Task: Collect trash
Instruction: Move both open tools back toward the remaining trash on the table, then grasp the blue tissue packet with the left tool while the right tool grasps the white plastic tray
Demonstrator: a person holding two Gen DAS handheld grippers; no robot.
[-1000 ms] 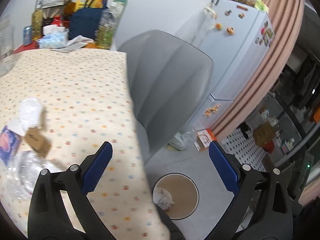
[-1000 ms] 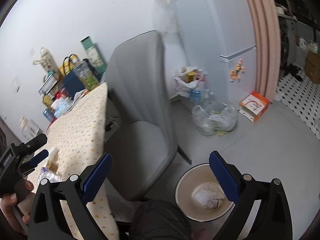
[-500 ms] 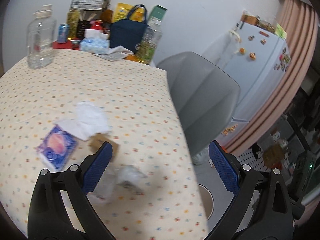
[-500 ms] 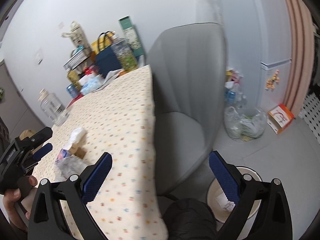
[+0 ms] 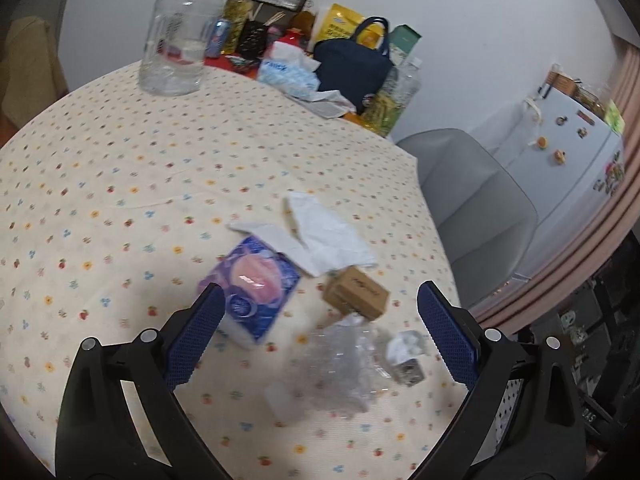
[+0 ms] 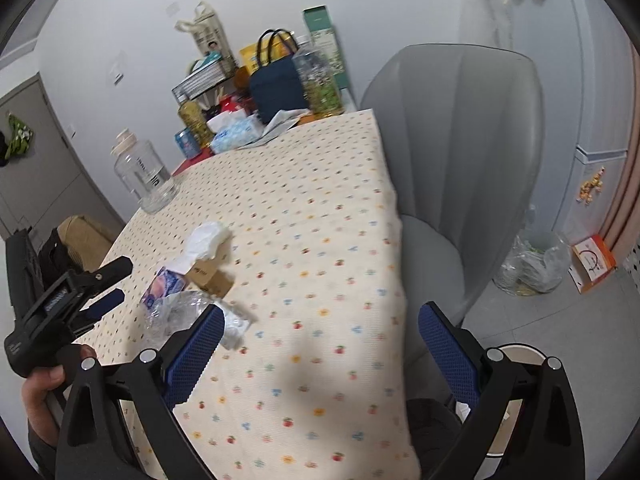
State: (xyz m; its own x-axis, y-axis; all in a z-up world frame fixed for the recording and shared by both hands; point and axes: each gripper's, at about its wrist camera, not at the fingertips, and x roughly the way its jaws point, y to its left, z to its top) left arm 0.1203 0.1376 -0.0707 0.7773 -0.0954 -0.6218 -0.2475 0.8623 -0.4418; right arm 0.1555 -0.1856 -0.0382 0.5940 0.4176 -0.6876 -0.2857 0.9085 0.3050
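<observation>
Hovering over the near part of the table (image 5: 120, 168), the left gripper (image 5: 318, 332) has its blue-padded jaws spread wide with nothing between them. Below it in the left wrist view lies a cluster of trash: a crumpled clear plastic wrapper (image 5: 340, 364) nearest the camera, a purple packet (image 5: 256, 284) to its left, a small brown cardboard box (image 5: 356, 294) just beyond the wrapper, and a white crumpled tissue (image 5: 320, 236) lying partly over the packet and touching the box. At the far edge stand a clear jar (image 5: 176, 36) and a navy bag (image 5: 352, 68), with a grey chair (image 5: 476, 208) to the right of the table. From the right wrist view, the right gripper (image 6: 318, 340) is likewise wide open and empty, held above the near right part of the tablecloth. The same trash sits to its left, the plastic wrapper (image 6: 176, 312) closest, the box (image 6: 208, 276) and tissue (image 6: 206, 240) beyond it. At far left a hand (image 6: 44, 384) holds the left gripper (image 6: 108, 284) beside the pile. A bin (image 6: 516, 400) stands on the floor at lower right, its rim showing behind the right finger.
</observation>
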